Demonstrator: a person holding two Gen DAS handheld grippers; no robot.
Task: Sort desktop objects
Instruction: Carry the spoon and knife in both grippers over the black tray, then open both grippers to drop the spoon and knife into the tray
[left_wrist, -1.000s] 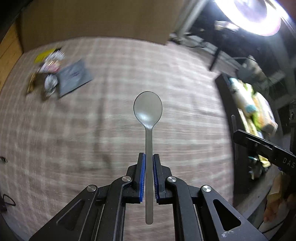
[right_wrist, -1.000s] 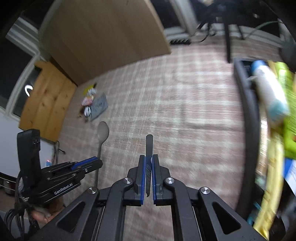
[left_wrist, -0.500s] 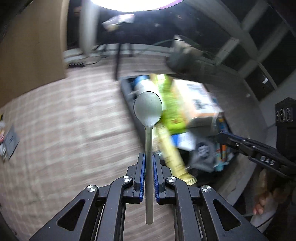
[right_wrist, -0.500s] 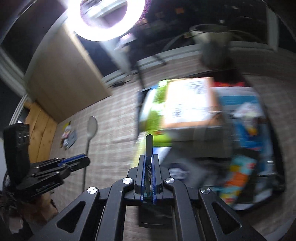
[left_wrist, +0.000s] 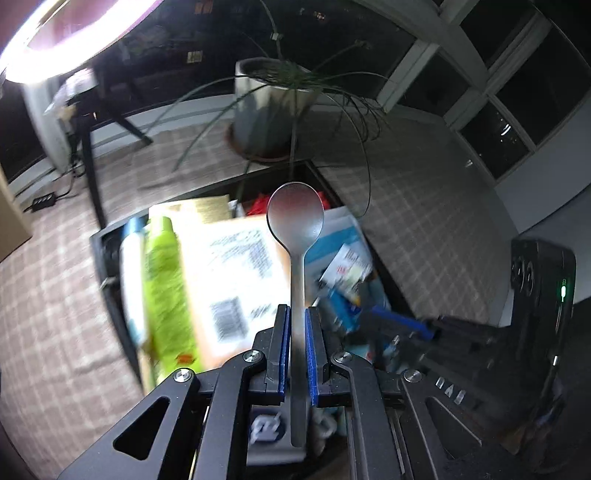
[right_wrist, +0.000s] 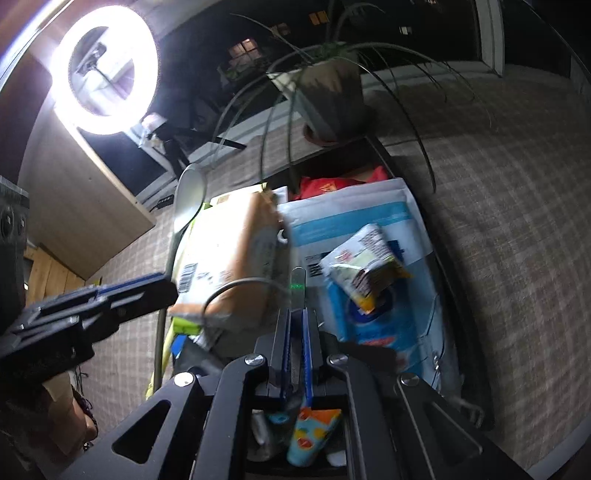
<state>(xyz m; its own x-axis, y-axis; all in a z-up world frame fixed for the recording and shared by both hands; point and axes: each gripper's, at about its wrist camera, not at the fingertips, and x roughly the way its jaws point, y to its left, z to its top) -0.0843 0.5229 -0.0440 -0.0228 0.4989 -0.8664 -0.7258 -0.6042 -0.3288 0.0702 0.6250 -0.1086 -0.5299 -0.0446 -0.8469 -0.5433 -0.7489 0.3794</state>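
Your left gripper (left_wrist: 295, 332) is clamped on the handle of a grey spoon (left_wrist: 295, 221), bowl pointing away from you; your right gripper (right_wrist: 294, 332) is clamped on a thin flat metal strip (right_wrist: 297, 288), too narrow to identify. A second ago both hung over bare checked cloth; now both hang over the black bin (left_wrist: 110, 280) crammed with packets, just short of the potted plant (left_wrist: 273, 107). You've likely reached the drop point, so pick a gap before you let go.
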